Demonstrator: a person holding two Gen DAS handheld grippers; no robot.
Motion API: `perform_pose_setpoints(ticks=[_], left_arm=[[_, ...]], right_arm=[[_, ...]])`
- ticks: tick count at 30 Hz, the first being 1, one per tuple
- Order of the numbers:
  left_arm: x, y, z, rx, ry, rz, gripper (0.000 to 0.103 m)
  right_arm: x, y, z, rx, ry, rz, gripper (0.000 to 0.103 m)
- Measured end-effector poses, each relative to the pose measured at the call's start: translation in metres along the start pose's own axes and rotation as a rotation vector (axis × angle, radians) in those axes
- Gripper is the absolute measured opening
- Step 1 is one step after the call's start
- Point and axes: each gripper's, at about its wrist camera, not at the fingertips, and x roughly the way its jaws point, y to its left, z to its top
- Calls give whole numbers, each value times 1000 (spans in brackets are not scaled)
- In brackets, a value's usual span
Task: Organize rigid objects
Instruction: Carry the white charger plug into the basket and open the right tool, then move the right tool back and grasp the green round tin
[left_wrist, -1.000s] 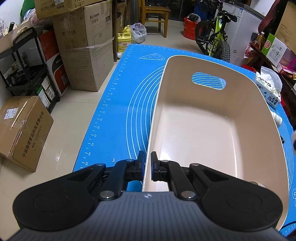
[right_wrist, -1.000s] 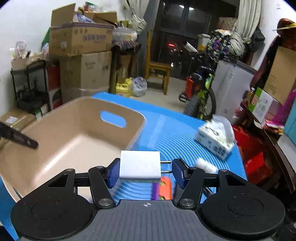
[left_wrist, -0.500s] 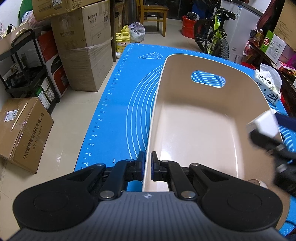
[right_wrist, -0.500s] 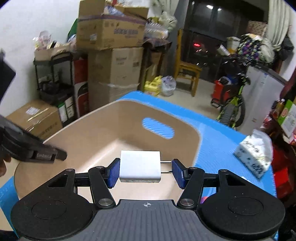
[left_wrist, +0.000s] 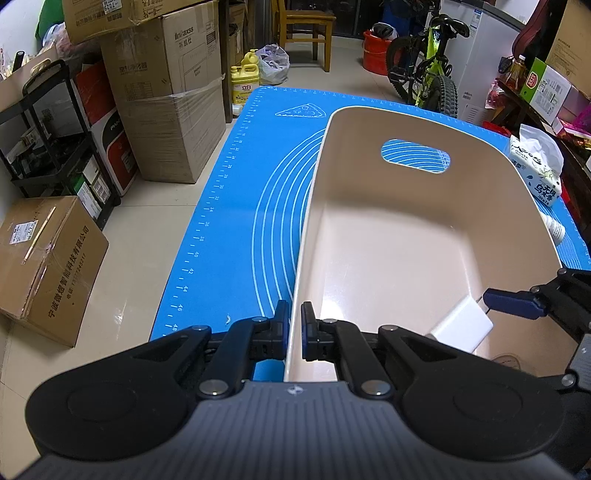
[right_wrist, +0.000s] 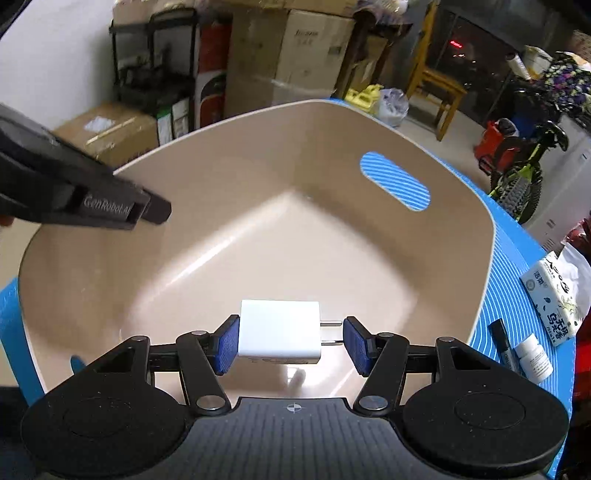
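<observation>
While the bin is held fast, findings stand as follows.

Item in hand: a white plug charger (right_wrist: 279, 329) sits between the pads of the right tongs (right_wrist: 291, 342), its two metal prongs pointing at the right-hand pad; one pad bears on the charger's body, the other on the prong tips.
Item position: the charger hangs inside the beige bin (right_wrist: 476, 206), above the near part of its floor, not yet set down.
Right tongs: partly spread, gripping the charger.
Left tongs: (left_wrist: 292, 334) closed narrow on the bin's near wall, one pad inside and one outside.
Bin: it rests on the blue mat (left_wrist: 229, 206) covering the desk; its floor shows bare apart from a faint round mark near the right corner, which I cannot identify.
Done: nothing appears deposited in the bin so far.
In progress: I judge the charger to be the first item going in, with release outstanding.
Left to do: a marker pen (right_wrist: 503, 341) and a small white bottle (right_wrist: 534, 357) lie on the mat just outside the bin's right wall, beside a tissue pack (right_wrist: 554, 299); whether the tissues count as rigid is doubtful.
Right view only: the prongs, both pads on the charger, the pen.
Left view only: the clamp on the bin wall, the charger (left_wrist: 461, 325) seen from the side low in the bin, the mat's ruler edge.
</observation>
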Motion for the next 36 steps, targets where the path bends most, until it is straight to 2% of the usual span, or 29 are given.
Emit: perform_pose_setpoints(ticks=[3, 4, 11, 22, 28, 36], left_arm=[[0, 0, 0, 1, 0, 1, 8], [0, 0, 0, 1, 0, 1, 8], [1, 1, 0, 3, 2, 3, 8], [1, 0, 0, 2, 2, 3, 8], [1, 0, 1, 1, 1, 3, 8], [0, 0, 1, 2, 1, 3, 8]], right_arm=[[1, 2, 2, 0, 13, 5, 64], [1, 1, 3, 5, 11, 7, 67], [-17, -13, -5, 45, -78, 23, 72], [-69, -70, -23, 186, -227, -84, 74], [-72, -109, -48, 257, -197, -169, 74], [-53, -148, -87, 373, -123, -243, 74]])
